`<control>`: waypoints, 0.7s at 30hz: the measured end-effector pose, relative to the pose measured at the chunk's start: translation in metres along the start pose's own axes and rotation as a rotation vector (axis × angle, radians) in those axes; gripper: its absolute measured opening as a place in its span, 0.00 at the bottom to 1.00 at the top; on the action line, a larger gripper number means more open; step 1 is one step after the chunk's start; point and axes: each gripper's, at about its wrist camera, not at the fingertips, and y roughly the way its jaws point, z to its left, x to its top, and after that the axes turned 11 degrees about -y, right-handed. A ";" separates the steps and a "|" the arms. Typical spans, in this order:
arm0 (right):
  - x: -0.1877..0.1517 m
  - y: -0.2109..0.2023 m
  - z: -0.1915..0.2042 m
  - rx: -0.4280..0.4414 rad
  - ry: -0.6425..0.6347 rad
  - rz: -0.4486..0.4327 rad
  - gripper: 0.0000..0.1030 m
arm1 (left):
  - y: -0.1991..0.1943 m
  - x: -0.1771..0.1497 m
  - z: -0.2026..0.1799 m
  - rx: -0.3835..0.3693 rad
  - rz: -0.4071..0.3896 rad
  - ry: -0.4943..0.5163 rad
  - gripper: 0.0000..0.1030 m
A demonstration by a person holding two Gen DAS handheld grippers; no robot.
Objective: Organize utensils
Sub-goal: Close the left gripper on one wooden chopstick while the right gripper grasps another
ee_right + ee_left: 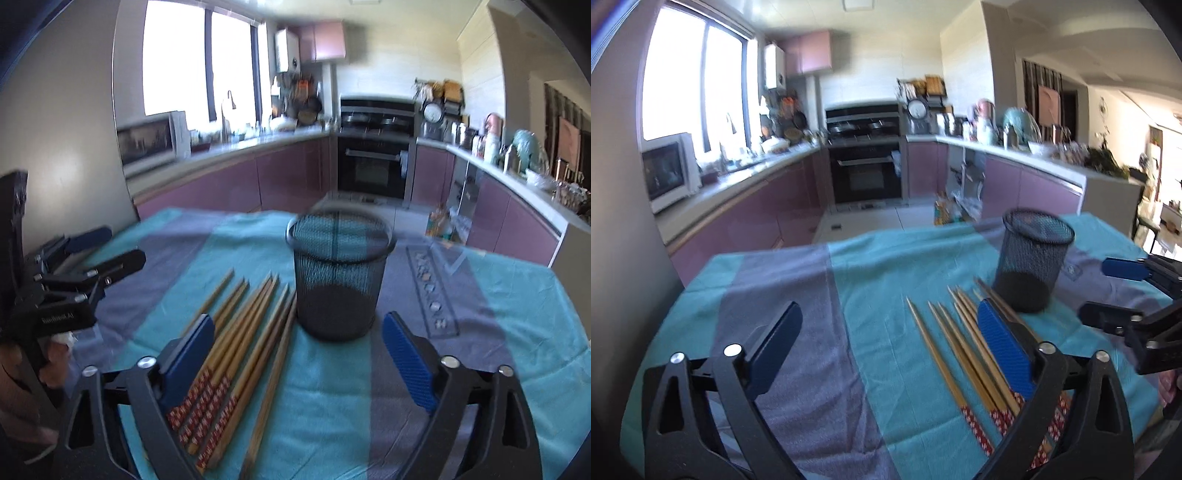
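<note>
Nothing is picked up yet: the row of wooden chopsticks with red patterned ends (236, 343) lies flat on the teal and grey tablecloth (871, 266), touching the empty black wire-mesh cup (338, 273) at its left. Both the left gripper (886, 347) and the right gripper (299, 354) hover with fingers spread wide, holding nothing. Next, I'd judge, comes pinching one stick (they lie close together) and tipping it into the cup; the cloth left of the sticks gives room.
</note>
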 end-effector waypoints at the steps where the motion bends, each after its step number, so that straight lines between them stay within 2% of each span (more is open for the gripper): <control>1: -0.002 0.007 0.000 0.009 0.006 0.030 0.74 | 0.008 -0.003 0.000 -0.009 0.031 0.006 0.84; 5: -0.010 0.035 0.000 0.042 0.035 0.130 0.55 | 0.031 -0.015 -0.007 -0.027 0.125 0.039 0.72; 11: -0.011 0.047 0.000 0.077 0.063 0.196 0.39 | 0.066 -0.032 -0.016 -0.060 0.254 0.057 0.53; 18: -0.006 0.057 0.002 0.078 0.060 0.205 0.35 | 0.098 -0.041 -0.019 -0.096 0.371 0.032 0.35; 21: -0.002 0.063 0.002 0.084 0.063 0.207 0.31 | 0.104 -0.041 -0.021 -0.104 0.387 0.024 0.34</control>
